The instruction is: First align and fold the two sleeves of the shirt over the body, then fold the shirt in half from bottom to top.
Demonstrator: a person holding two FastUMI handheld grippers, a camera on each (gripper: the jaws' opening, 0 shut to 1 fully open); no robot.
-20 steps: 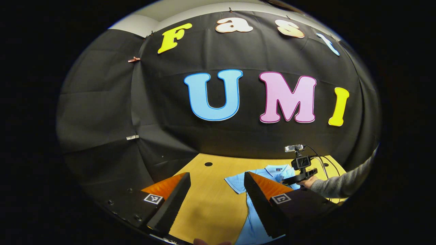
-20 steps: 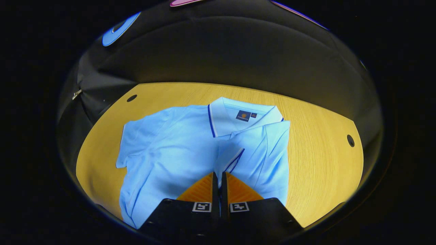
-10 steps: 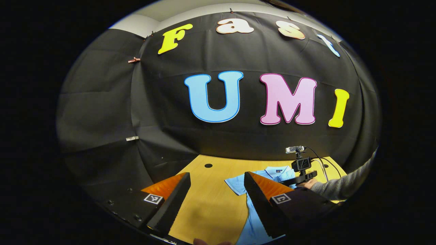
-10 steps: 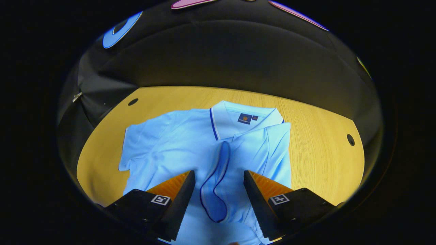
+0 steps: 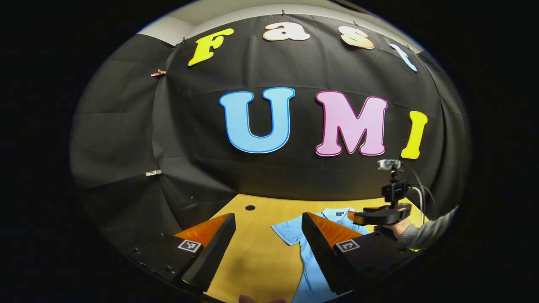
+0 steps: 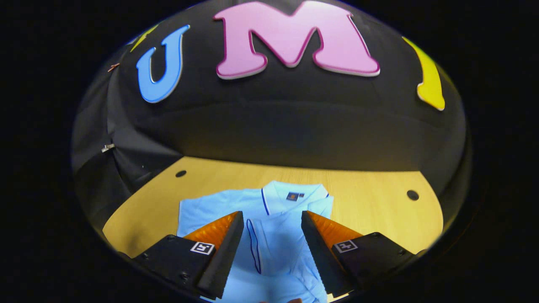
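Left gripper view: left gripper (image 5: 267,248) at bottom centre, jaws wide apart, nothing between them but bare table (image 5: 257,261); shirt (image 5: 309,269) lies flat at lower centre-right, partly behind the right-hand finger; right gripper (image 5: 381,216) at lower right, held by a hand (image 5: 393,229) in a grey sleeve (image 5: 429,233), raised above the shirt.

Right gripper view: table (image 6: 370,202) across the lower frame; shirt (image 6: 219,206) at lower centre, collar (image 6: 294,194) toward the wall, one sleeve (image 6: 269,248) folded over the body; right gripper (image 6: 271,252) at bottom, jaws wide apart, gripping nothing, the folded sleeve seen between them.
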